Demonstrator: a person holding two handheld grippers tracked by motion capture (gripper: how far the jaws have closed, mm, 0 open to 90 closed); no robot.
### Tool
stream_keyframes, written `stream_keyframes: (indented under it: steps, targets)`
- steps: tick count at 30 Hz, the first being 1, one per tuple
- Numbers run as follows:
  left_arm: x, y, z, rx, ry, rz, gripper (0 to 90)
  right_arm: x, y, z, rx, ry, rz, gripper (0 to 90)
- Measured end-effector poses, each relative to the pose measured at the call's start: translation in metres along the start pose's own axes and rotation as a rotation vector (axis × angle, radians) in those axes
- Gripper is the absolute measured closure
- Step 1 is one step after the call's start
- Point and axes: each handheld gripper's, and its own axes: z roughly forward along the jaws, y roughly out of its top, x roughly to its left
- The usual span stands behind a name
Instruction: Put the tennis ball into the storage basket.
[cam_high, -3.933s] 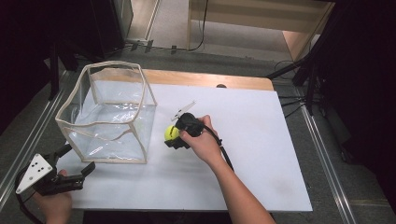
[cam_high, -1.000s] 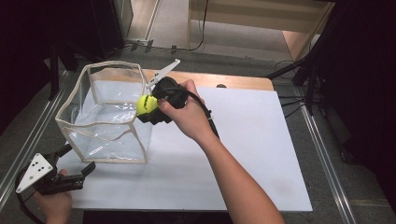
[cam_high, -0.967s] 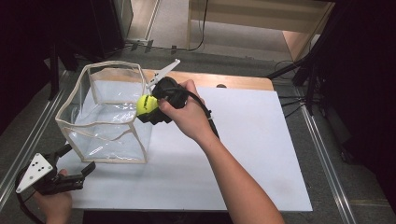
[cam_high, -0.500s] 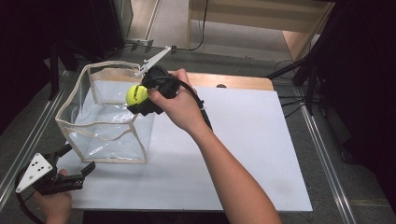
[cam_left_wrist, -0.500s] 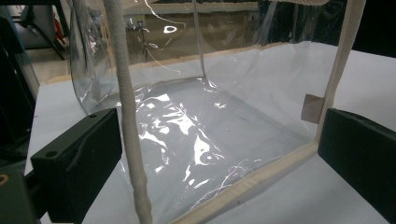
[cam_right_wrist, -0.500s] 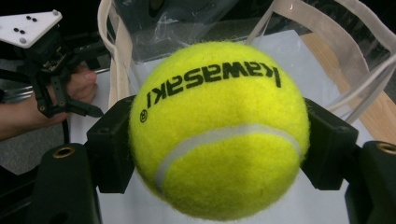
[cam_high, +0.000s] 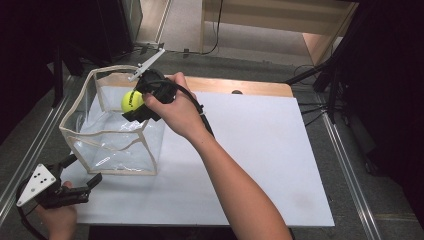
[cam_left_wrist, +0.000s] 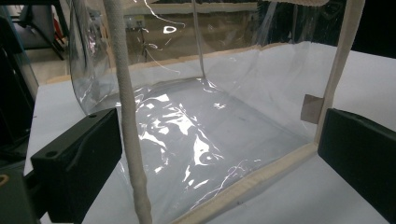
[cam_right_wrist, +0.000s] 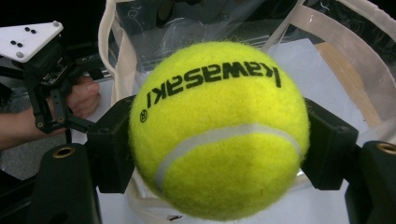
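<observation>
While your right gripper (cam_high: 136, 104) is clamped on the ball (cam_high: 131, 100), the pick is done and the carry looks nearly done: the ball hangs over the open top of the bag (cam_high: 114, 148), inside its rim line, toward the bag's right wall. In the right gripper view the ball (cam_right_wrist: 218, 128) sits square between both fingers (cam_right_wrist: 109, 151), pressed on either side, logo up. Solid grip, no sign of slip.

Bag stands upright at the counter's (cam_high: 260, 165) far left corner, mouth open, nothing inside as far as I can see.

Your left gripper (cam_high: 80, 187) sits low off the counter's near left corner, fingers apart, holding nothing. The left gripper view shows the bag's near bottom corner (cam_left_wrist: 140, 154) between the fingers (cam_left_wrist: 77, 161) but not touching either.

Left to do, by my read: lower the ball into the bag, let go, pull the gripper clear of the rim. Soft walls, so watch you don't snag the trim going in. Left could pinch that corner to steady the bag if it wobbles.
</observation>
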Motion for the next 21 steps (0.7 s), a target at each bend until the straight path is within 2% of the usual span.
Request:
stream_keyframes:
  steps: [11, 15, 19, 21]
  targets:
    - [0.000, 0.000, 0.000, -0.004, -0.001, -0.004, 0.1, 0.000, -0.002, 0.018, 0.050, 0.005, -0.001, 23.4]
    - [0.000, 0.000, 0.000, 0.001, -0.001, -0.003, 0.1, 0.001, -0.003, 0.019, 0.074, 0.005, -0.022, 23.3]
    - [0.000, 0.000, 0.000, -0.002, 0.000, -0.002, 0.1, 0.002, -0.004, 0.018, 0.115, 0.007, 0.004, 23.2]
    - [0.000, 0.000, 0.000, -0.003, 0.001, -0.004, 0.1, 0.002, -0.005, 0.019, 0.131, -0.002, 0.000, 23.0]
